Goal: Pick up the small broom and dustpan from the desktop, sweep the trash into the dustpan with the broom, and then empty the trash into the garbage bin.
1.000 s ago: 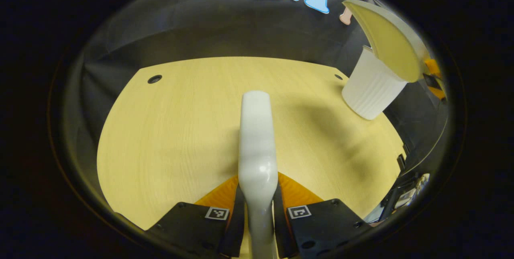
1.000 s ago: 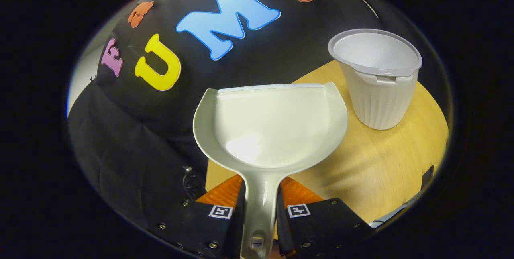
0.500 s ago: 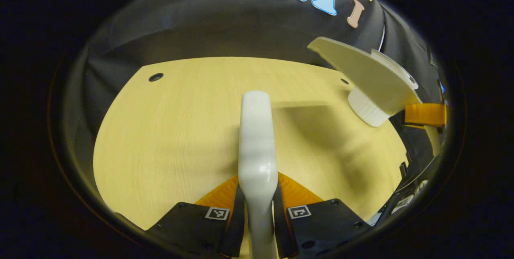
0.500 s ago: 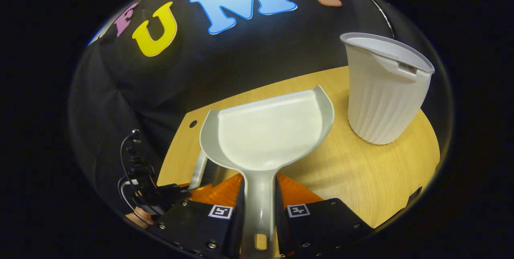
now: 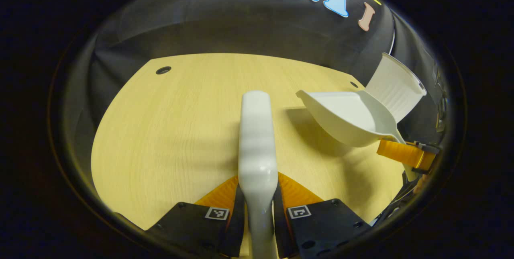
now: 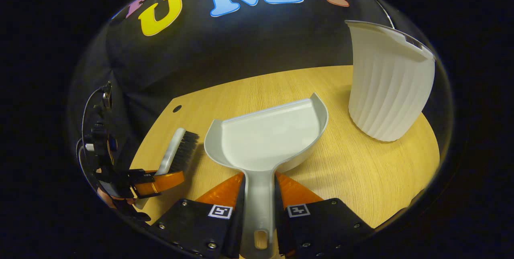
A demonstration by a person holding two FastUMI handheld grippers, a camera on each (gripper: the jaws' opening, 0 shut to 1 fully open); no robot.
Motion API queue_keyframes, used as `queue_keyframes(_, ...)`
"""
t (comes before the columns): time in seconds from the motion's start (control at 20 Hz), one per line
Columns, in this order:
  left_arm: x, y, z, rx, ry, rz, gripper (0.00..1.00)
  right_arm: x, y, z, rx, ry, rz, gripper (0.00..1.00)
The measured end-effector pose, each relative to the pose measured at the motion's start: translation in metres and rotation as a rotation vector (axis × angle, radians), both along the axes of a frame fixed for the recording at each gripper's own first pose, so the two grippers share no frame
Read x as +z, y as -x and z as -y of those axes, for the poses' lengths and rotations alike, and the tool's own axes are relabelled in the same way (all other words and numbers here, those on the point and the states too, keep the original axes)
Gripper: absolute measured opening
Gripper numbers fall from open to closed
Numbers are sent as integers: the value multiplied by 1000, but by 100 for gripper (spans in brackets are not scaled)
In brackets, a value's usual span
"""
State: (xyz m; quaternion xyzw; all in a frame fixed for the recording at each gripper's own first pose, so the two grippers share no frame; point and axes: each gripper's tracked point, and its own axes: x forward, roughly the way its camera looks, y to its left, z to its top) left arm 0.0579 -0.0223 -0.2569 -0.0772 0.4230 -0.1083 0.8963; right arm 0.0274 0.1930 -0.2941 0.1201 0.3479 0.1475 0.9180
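My left gripper [image 5: 259,194] is shut on the pale broom [image 5: 257,138], whose back runs forward over the wooden desktop [image 5: 172,130]. In the right gripper view the broom [image 6: 176,152] shows dark bristles, held low over the desk by the left gripper [image 6: 158,182]. My right gripper [image 6: 259,206] is shut on the handle of the pale dustpan [image 6: 269,138], which hangs low over the desk with an empty scoop. In the left gripper view the dustpan [image 5: 345,114] floats at right, with the right gripper [image 5: 405,154] behind it. The white ribbed garbage bin [image 6: 387,86] stands at the desk's far right.
The bin [image 5: 395,88] stands by the desk's back right corner in the left gripper view. Two small round holes [image 5: 163,70] mark the desk's back corners. Black cloth wall rises behind the desk [image 6: 361,178].
The dustpan has come down from beside the bin's rim and levelled out low over the desk, left of the bin. The broom has stayed in place.
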Motion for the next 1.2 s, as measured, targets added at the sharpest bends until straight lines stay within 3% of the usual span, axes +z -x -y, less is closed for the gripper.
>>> queue_keyframes(0.25, -12, 1, -3, 16, -17, -18, 39, -23, -5, -3, -1, 6, -30, 31)
queue_keyframes(0.3, -15, 2, -4, 18, -17, -26, 36, -26, -4, -3, -4, 7, -40, 35)
queue_keyframes(0.4, -22, 3, -3, 18, -24, -41, 41, -31, -1, -5, -12, -9, -57, 31)
queue_keyframes(0.45, -19, 3, -4, 20, -27, -47, 41, -32, -1, -6, -16, -26, -62, 35)
queue_keyframes(0.7, -11, 4, -5, 35, -31, -58, 41, -38, 1, -10, -16, -49, -80, 35)
queue_keyframes(0.8, -10, 3, -5, 31, -41, -56, 37, -40, 3, -10, -19, -42, -89, 35)
queue_keyframes(0.95, -5, 0, -5, 24, -51, -46, 40, -43, 5, -9, -13, -26, -100, 36)
queue_keyframes(1.0, -4, -1, -5, 22, -57, -46, 45, -42, 5, -10, -9, -26, -102, 37)
queue_keyframes(1.05, -4, -2, -5, 22, -61, -41, 43, -41, 3, -10, -11, -25, -99, 37)
queue_keyframes(1.15, -2, -3, -6, 27, -78, -30, 50, -43, 5, -10, -7, -29, -110, 37)
queue_keyframes(1.2, -1, -3, -6, 27, -83, -23, 47, -42, 5, -8, -11, -31, -112, 32)
